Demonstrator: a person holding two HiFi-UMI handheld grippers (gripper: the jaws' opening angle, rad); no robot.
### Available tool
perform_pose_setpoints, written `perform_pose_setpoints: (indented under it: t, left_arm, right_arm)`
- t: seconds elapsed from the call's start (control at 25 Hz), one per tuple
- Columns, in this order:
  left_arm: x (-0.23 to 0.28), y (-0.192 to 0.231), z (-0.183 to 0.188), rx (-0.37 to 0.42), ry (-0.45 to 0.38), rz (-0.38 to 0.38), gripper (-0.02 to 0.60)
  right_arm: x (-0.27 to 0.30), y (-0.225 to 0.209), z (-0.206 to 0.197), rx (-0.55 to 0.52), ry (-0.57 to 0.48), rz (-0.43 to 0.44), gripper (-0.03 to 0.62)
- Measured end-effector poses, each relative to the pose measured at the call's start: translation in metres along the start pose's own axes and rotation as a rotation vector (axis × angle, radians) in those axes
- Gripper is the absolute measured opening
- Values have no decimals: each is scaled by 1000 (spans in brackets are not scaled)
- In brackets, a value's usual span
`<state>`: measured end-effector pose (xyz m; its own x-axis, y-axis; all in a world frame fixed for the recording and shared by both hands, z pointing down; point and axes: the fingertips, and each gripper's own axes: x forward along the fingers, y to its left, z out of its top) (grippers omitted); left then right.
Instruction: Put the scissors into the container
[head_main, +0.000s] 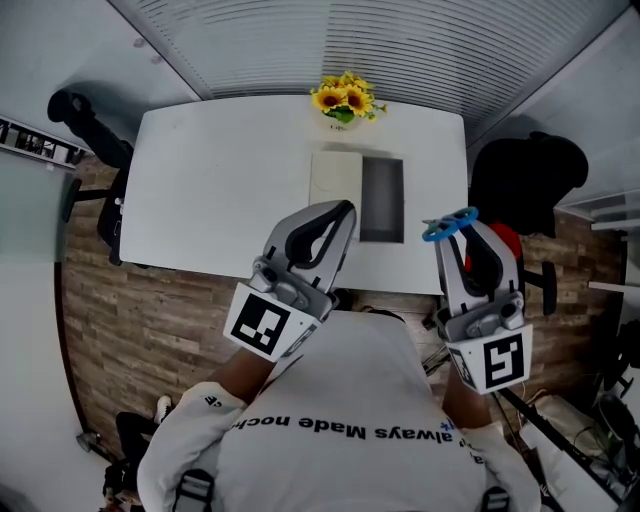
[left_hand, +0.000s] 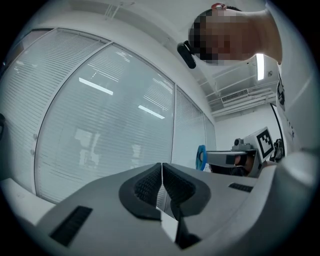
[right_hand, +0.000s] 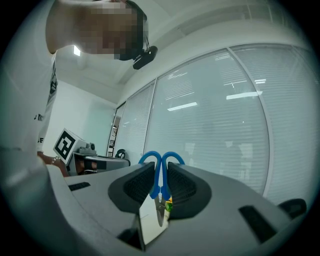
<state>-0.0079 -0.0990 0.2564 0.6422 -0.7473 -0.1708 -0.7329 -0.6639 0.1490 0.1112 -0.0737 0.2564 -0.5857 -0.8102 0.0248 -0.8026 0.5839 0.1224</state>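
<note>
A white table (head_main: 220, 180) is seen below slatted blinds, with the container (head_main: 381, 200) lying on it, ahead and left of the right gripper (head_main: 455, 242). That gripper is clamped on the blue-handled scissors (head_main: 450, 224), handles pointing forward. The left gripper (head_main: 345, 210) is closed, empty, apparently nearer.

Cool, even indoor light fills all three views. Beyond the left tongs (left_hand: 162, 170), the blinds (left_hand: 100, 130) mirror ceiling strips as pale streaks, and a ceiling lamp (left_hand: 259, 66) glares up to their right. The white tabletop (head_main: 200, 190) ahead of both tongs is bright, nearly washed out, with only faint shadows. Both gripper views bulge strongly and fall to black at the corners. The nearest grey surfaces of the right tongs (right_hand: 160, 172) look soft, and the scissors (right_hand: 158, 182) clamped there show a pale sheen on the blade.
</note>
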Motion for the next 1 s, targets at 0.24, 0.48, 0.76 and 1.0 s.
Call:
perform_pose_setpoints:
  t: [0.24, 0.48, 0.76, 1.0]
  left_arm:
    - [5, 17, -3, -14, -6, -22, 21]
    - [15, 28, -6, -17, 6, -34, 21]
    - [27, 33, -10, -16, 6, -36, 21]
    - [36, 30, -11, -14, 1, -51, 21]
  right_arm:
    - [20, 3, -6, 11, 10, -5, 91]
    - [32, -3, -7, 10, 11, -17, 91]
    - [35, -10, -9, -2, 30, -11, 91]
    - [38, -17, -19, -6, 59, -5, 91]
